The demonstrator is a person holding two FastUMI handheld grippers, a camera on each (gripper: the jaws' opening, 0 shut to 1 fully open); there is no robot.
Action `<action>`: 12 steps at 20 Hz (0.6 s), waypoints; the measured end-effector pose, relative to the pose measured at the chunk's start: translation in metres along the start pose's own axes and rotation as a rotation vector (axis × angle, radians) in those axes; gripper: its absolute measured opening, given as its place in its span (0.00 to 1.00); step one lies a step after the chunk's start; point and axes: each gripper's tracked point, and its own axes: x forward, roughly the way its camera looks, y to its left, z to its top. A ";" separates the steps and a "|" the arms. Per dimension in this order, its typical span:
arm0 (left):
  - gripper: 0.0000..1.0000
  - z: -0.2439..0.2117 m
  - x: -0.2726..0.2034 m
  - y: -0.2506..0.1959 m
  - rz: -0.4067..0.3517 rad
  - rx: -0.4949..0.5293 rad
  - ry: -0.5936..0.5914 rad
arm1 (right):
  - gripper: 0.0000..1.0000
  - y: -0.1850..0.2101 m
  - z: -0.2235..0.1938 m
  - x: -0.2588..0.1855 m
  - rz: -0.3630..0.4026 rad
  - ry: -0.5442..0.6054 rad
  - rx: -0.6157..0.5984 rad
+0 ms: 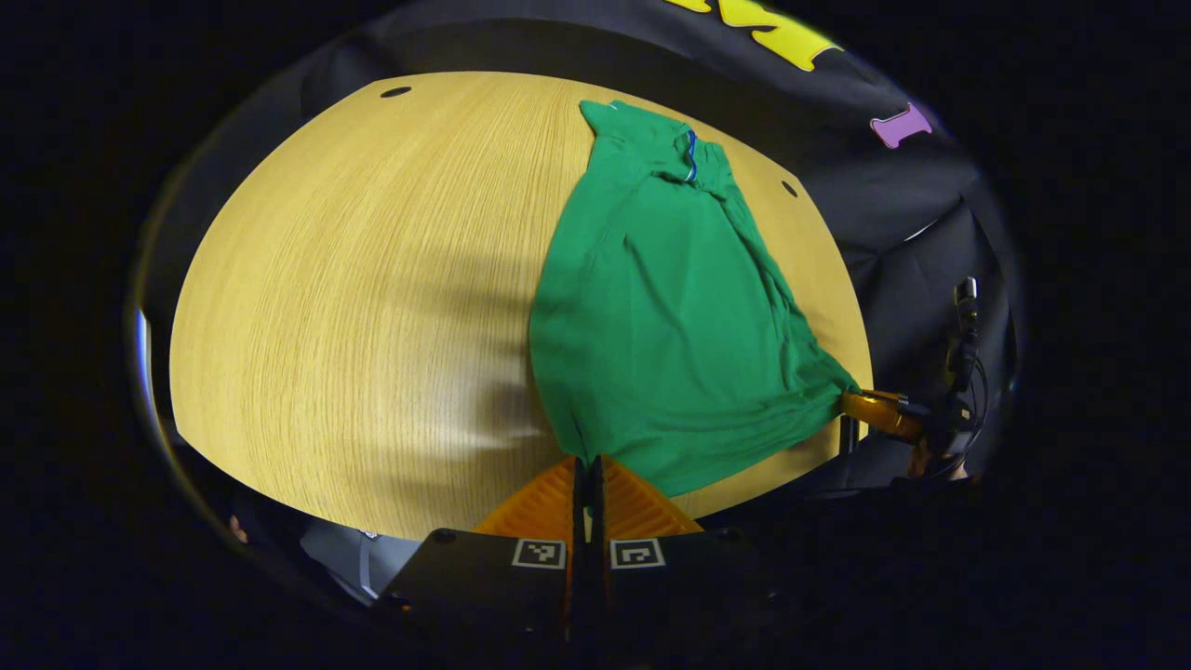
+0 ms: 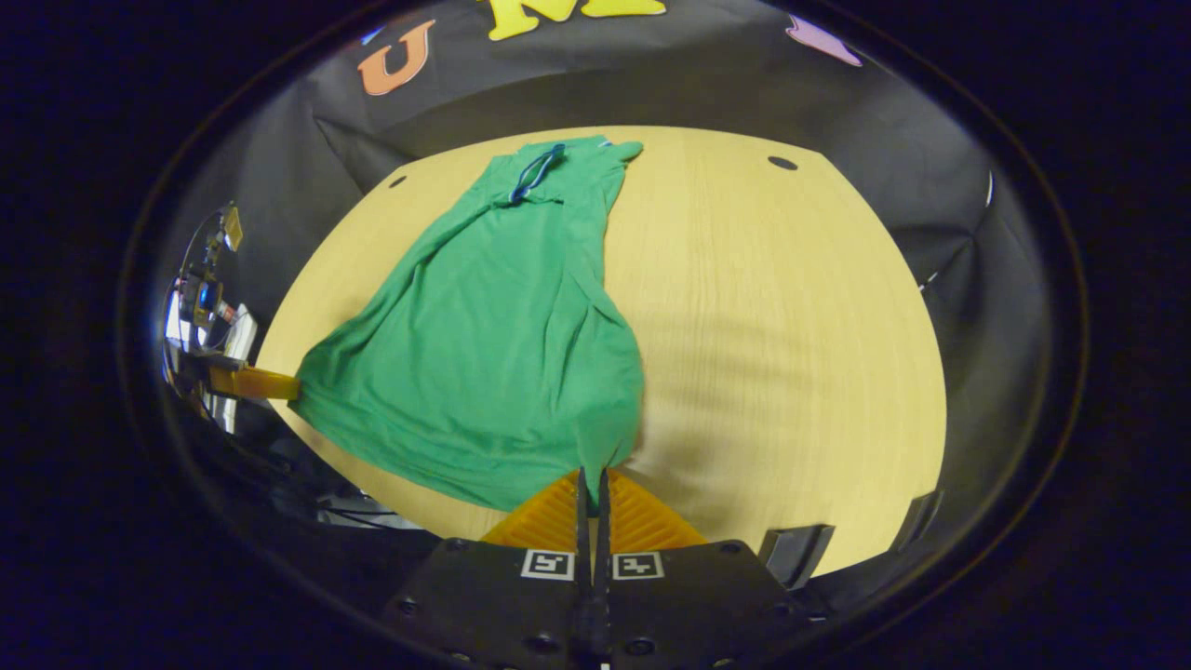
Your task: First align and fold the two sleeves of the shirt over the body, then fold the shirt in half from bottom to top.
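green shirt (image 1: 670, 316) lies on wood counter (image 1: 372, 307), collar at far end, sleeves folded in. left gripper (image 1: 588, 465) jaws pinch one hem corner, right gripper (image 2: 593, 476) jaws pinch the other, hem stretched between them near counter's front edge

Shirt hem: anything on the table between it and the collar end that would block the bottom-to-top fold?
Nothing visible. Both hand-held grippers, left and right, are shut on the hem corners of the shirt. Only the shirt's own body lies between hem and collar on the table.
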 end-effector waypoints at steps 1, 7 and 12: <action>0.03 0.006 -0.004 -0.002 -0.001 0.010 -0.008 | 0.00 0.000 0.004 -0.004 0.002 -0.011 -0.002; 0.03 0.037 -0.029 -0.010 -0.011 0.073 -0.072 | 0.00 -0.001 0.038 -0.023 0.009 -0.078 -0.005; 0.04 0.079 -0.039 -0.019 -0.050 0.030 -0.145 | 0.00 -0.006 0.075 -0.035 0.013 -0.135 0.013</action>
